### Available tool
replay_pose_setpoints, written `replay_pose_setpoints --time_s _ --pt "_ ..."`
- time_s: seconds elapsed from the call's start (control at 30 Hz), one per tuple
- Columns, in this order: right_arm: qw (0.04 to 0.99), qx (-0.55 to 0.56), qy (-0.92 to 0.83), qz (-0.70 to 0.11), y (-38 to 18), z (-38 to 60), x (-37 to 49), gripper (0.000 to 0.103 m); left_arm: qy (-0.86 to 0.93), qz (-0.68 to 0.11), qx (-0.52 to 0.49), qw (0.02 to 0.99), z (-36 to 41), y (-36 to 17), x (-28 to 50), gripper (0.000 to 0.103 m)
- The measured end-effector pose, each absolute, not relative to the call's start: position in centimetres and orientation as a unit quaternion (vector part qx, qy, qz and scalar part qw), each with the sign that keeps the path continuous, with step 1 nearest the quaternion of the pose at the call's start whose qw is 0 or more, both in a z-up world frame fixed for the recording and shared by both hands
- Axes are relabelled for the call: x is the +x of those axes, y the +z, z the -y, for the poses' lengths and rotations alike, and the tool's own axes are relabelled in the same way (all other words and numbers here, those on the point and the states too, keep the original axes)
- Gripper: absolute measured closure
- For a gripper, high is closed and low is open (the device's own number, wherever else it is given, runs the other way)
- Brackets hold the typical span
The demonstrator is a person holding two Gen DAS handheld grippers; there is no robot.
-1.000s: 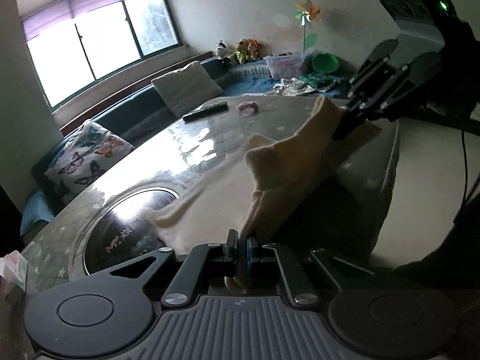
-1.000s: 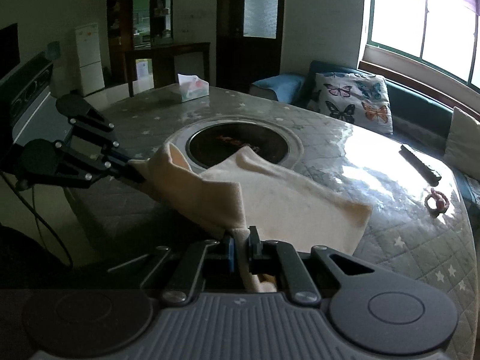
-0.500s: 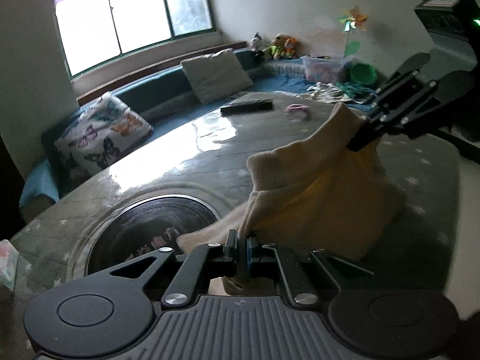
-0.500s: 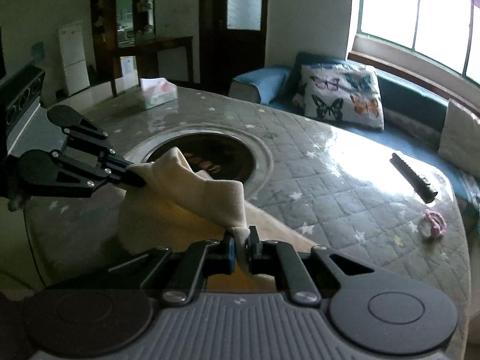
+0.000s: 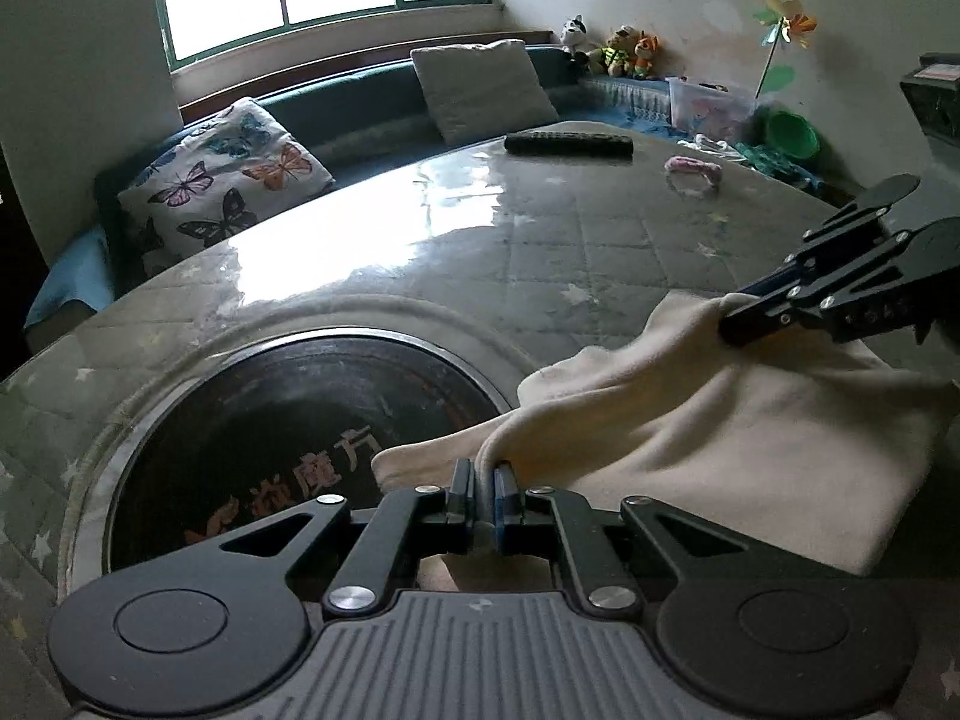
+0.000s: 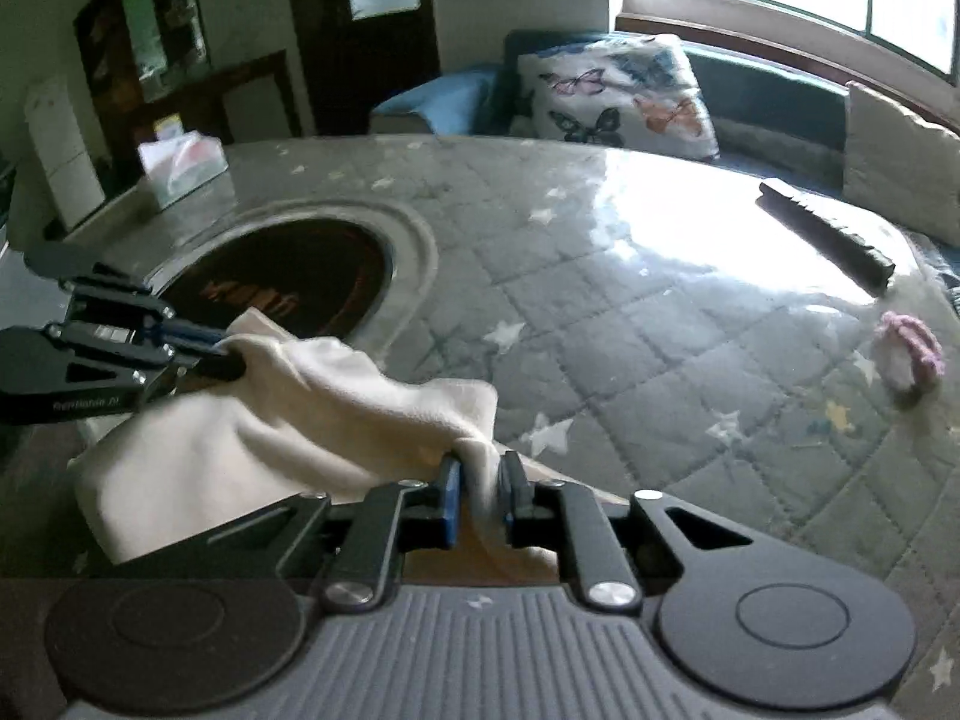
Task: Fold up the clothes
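A cream cloth (image 5: pixel 750 420) lies doubled over on the quilted table (image 5: pixel 540 252), beside a dark round inset (image 5: pixel 270 420). My left gripper (image 5: pixel 484 480) has one corner of it between its blue pads. The jaws are opening, and the fabric still fills the gap. In the right wrist view my right gripper (image 6: pixel 480 480) holds another corner of the cloth (image 6: pixel 240 450). Its jaws are opening too, with fabric between them. Each gripper shows in the other's view, the right gripper (image 5: pixel 735 309) at the right and the left gripper (image 6: pixel 231 354) at the left. A raised ridge of cloth runs between them.
A black remote (image 5: pixel 569 143) and a pink hair tie (image 5: pixel 693 168) lie toward the table's far side. A tissue box (image 6: pixel 180 171) stands at the far left edge. A bench with a butterfly cushion (image 5: pixel 222 180) runs under the window.
Both grippers have carried their cloth corners forward over the table and down. The lifted half now lies over the rest, and both pairs of jaws have parted slightly.
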State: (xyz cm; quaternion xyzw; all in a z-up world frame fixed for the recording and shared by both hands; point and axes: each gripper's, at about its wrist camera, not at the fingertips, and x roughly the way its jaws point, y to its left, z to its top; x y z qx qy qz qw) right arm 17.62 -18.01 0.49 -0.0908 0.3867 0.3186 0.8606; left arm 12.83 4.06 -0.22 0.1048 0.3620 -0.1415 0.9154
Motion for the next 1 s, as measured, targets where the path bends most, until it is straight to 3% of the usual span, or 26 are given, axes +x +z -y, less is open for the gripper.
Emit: replay_pose_setpoints --time_s 0.1,0.47,1.0 --pt "0.868 -0.078 0.311 -0.379 0.8 18.4 17.8 0.085 -0.126 -0.361 0.103 0.918 -4.3 0.0 13.4 0.087" --pt "0.871 -0.074 0.327 -0.360 1.2 16.6 17.0 0.086 -0.156 -0.335 0.087 0.925 -2.9 2.3 13.4 0.090" --pt "0.881 -0.100 0.308 -0.344 0.1 15.1 16.7 0.086 -0.185 -0.372 0.107 0.903 1.1 -0.1 15.6 0.087"
